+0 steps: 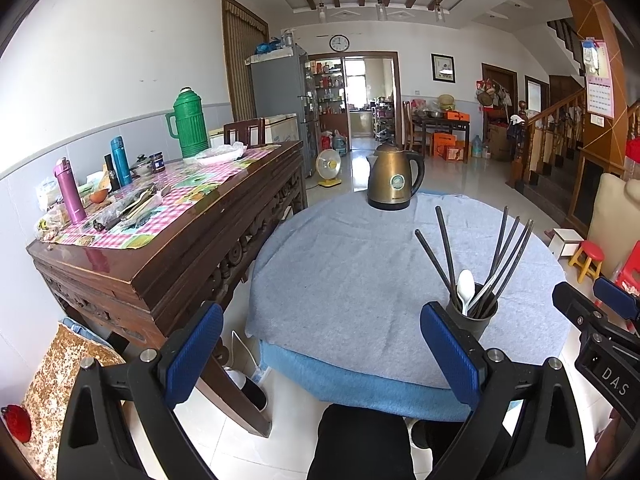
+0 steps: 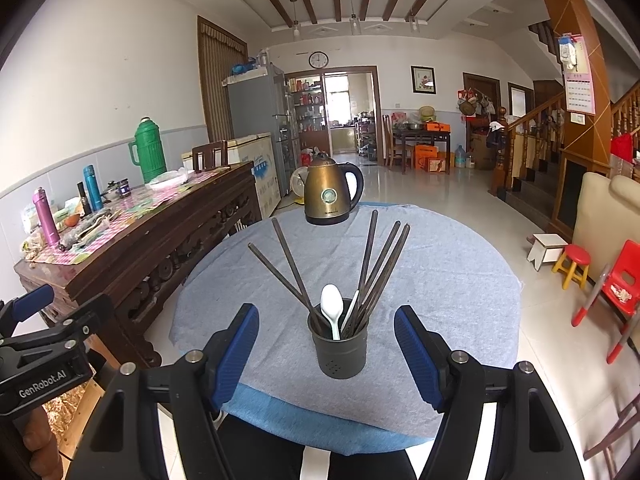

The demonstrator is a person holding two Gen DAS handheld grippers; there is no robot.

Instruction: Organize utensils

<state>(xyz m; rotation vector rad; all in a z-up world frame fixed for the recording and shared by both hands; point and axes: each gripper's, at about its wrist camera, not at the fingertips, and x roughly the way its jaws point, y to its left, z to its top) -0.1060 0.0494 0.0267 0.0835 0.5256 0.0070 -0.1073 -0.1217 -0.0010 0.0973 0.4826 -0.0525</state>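
Both jaws stand wide apart with nothing between them. Left gripper (image 1: 322,354) hangs over the near edge of the round table (image 1: 348,280), which wears a grey-blue cloth; its right finger (image 1: 450,354) sits just beside the cup (image 1: 474,320) without touching it. Right gripper (image 2: 326,354) faces the same cup (image 2: 340,350) head on, a pad (image 2: 236,354) to each side, apart from its wall. The cup stands upright near the table's front edge and holds dark chopsticks (image 2: 370,272) fanned outward, plus a white spoon (image 2: 332,308) bowl up; a second pale handle leans beside it. Behind, at the far edge, sits a bronze kettle (image 2: 330,196). To the left, a dark wooden sideboard (image 1: 168,256) carries a green thermos (image 1: 188,124), a pink bottle (image 1: 70,190) and a teal bottle (image 1: 120,160).
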